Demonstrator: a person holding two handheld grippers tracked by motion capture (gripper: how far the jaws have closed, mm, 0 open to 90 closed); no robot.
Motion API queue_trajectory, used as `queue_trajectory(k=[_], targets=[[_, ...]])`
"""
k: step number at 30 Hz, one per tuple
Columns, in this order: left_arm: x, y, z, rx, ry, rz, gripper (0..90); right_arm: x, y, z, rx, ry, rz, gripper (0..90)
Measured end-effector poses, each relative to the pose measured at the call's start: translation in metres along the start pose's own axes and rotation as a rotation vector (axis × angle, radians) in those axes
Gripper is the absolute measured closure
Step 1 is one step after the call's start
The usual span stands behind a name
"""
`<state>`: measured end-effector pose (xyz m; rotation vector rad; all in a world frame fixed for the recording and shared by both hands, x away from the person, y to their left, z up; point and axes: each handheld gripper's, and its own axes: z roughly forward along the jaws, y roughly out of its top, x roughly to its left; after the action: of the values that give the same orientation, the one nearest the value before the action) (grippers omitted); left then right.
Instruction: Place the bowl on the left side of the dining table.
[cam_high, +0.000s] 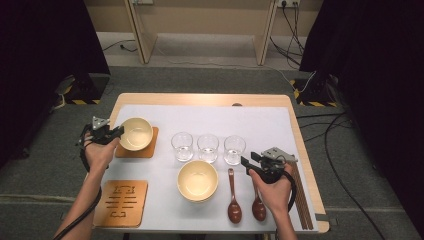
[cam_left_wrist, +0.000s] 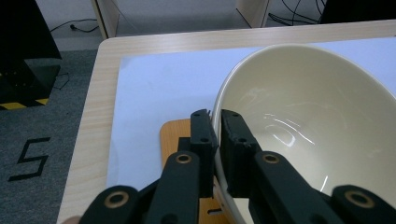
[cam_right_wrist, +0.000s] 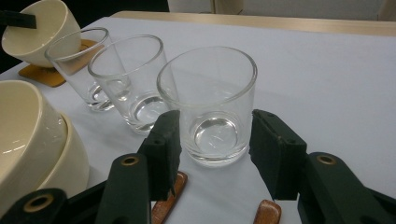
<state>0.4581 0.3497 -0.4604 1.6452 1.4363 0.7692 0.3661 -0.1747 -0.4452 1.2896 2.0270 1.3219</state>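
Note:
A cream bowl (cam_high: 136, 133) sits tilted on a wooden coaster (cam_high: 150, 148) at the table's left. My left gripper (cam_high: 119, 132) is shut on its near rim. In the left gripper view the gripper (cam_left_wrist: 215, 122) has one jaw outside and one inside the bowl (cam_left_wrist: 308, 112), above the coaster (cam_left_wrist: 172, 134). My right gripper (cam_high: 250, 158) stands open just short of the rightmost glass (cam_high: 234, 149). In the right gripper view that glass (cam_right_wrist: 210, 79) stands between the wide jaws of the gripper (cam_right_wrist: 217, 125), and neither pad touches it.
Two more empty glasses (cam_high: 207, 147) (cam_high: 182, 146) stand in a row to the left. A stack of cream bowls (cam_high: 197, 180) sits at front centre. Two brown spoons (cam_high: 234, 199) (cam_high: 258, 206) lie near my right hand, chopsticks (cam_high: 301, 197) at the right edge. A cut-out wooden coaster (cam_high: 121, 202) lies front left.

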Motion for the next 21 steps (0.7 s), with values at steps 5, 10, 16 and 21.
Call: queue_trajectory(k=[5,10,16,21], targets=[[0.002,0.000,0.001,0.005,0.001,-0.014,83.3,0.001,0.000,0.001,0.004,-0.002,0.002,53.4],[0.005,0.001,0.004,0.014,-0.009,-0.041,83.1,0.001,0.000,0.001,0.004,-0.001,0.002,53.3],[0.010,0.000,0.011,0.020,-0.009,-0.072,82.8,0.001,-0.001,0.001,0.003,0.000,0.002,53.2],[0.012,0.000,0.018,0.024,-0.009,-0.090,82.5,0.000,-0.001,0.002,0.003,-0.003,0.001,52.7]])
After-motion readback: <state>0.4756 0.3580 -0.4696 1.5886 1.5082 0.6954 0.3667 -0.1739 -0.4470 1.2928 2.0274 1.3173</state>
